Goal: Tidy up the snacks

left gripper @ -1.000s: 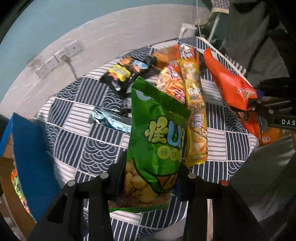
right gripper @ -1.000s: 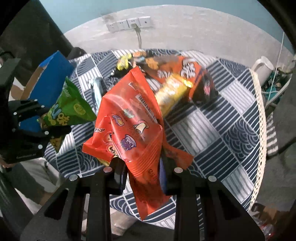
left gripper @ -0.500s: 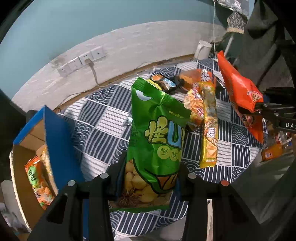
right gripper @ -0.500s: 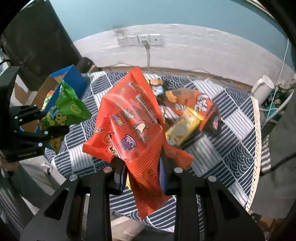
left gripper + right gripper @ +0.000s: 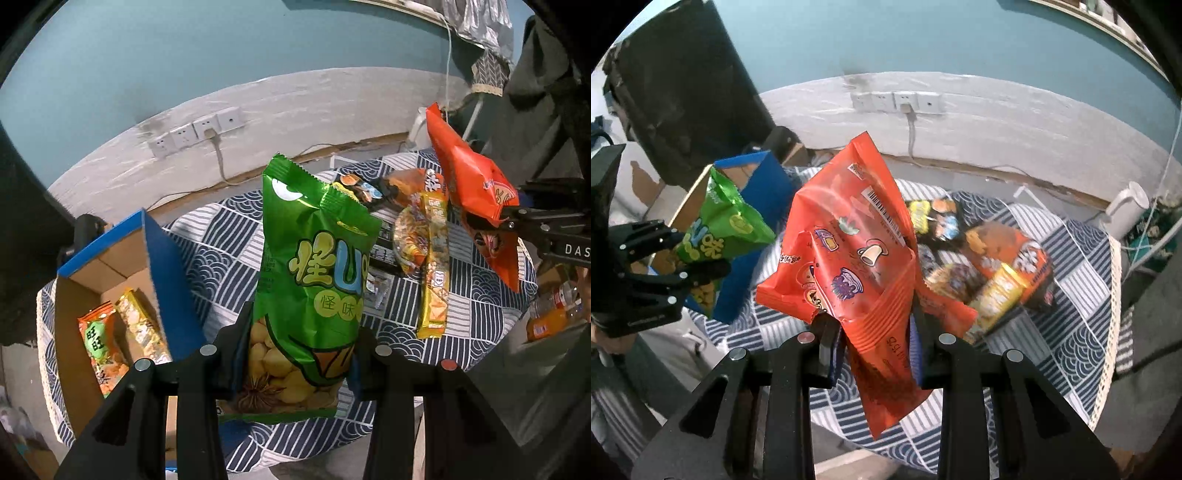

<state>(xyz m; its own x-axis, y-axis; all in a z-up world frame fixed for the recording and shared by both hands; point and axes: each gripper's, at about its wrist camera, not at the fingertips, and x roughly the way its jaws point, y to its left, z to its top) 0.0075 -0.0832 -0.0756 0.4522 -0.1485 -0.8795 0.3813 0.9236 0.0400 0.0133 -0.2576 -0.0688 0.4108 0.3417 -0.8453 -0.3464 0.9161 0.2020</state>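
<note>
My left gripper (image 5: pixel 295 354) is shut on a green snack bag (image 5: pixel 314 266) and holds it upright above the table's near edge. It also shows in the right wrist view (image 5: pixel 720 229), at the left. My right gripper (image 5: pixel 875 332) is shut on an orange-red snack bag (image 5: pixel 849 240) held in the air. That bag shows at the right in the left wrist view (image 5: pixel 472 192). A blue cardboard box (image 5: pixel 162 258) stands open at the left, with two snack packs (image 5: pixel 122 332) inside. Several snack packs (image 5: pixel 990 266) lie on the patterned tablecloth (image 5: pixel 1071 332).
A long yellow pack (image 5: pixel 436 273) lies right of the green bag. A white mug (image 5: pixel 1126 206) stands at the table's far right. Wall sockets (image 5: pixel 897 101) with a cable are behind. A dark chair back (image 5: pixel 676 96) stands at far left. Orange bottles (image 5: pixel 550 317) stand low at the right.
Both grippers have risen and tilted back with their bags still held. The view has widened to show more wall. The blue box and its contents have come into the left wrist view.
</note>
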